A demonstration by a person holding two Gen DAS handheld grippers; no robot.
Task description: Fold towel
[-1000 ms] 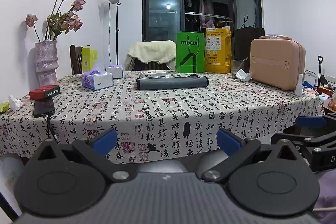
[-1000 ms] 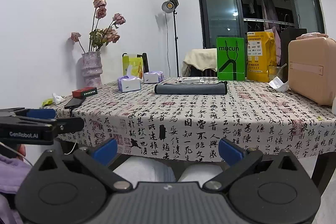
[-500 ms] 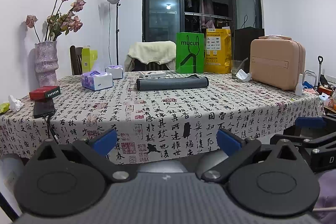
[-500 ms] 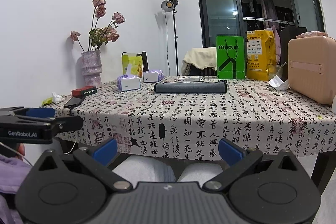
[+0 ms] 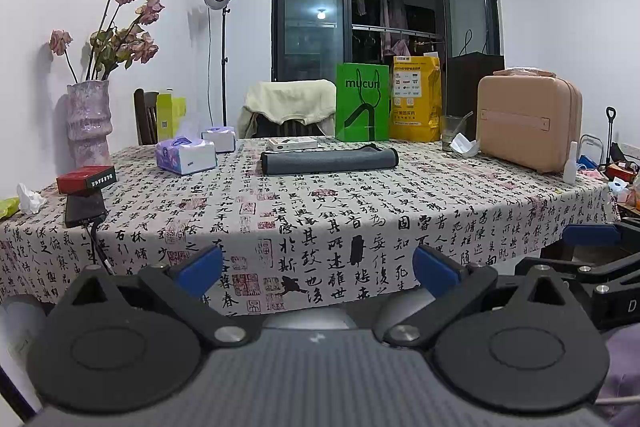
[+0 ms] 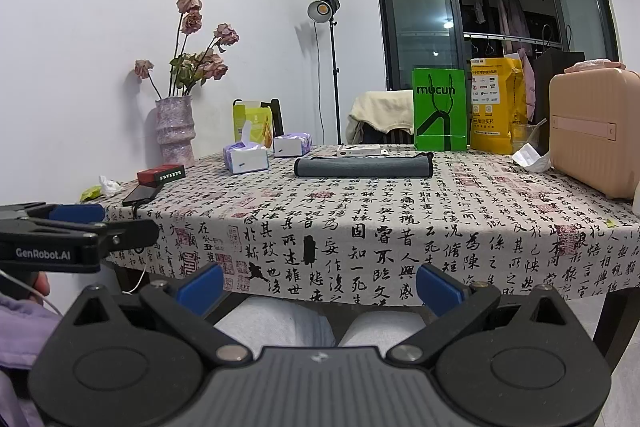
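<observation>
From your left wrist camera, your left gripper [image 5: 318, 267] hangs below the desk [image 5: 360, 203] edge, jaws spread wide with nothing between the two blue pads. The towel [image 5: 329, 161], a grey soft-looking cloth folded into a long flat strip, lies on the calligraphy-print cloth near the far side, well apart from you. Two tissue boxes [image 5: 186, 157] sit to its left, one rough pink vase [image 5: 88, 123] beyond them.

From your right wrist camera, your right gripper [image 6: 320, 285] also has its jaws apart and empty, above two grey-clad knees. The towel [image 6: 363, 166] lies before one glossy green paper bag [image 6: 439, 115]; one smooth, rounded peach case [image 6: 596, 139] stands at the right.
</observation>
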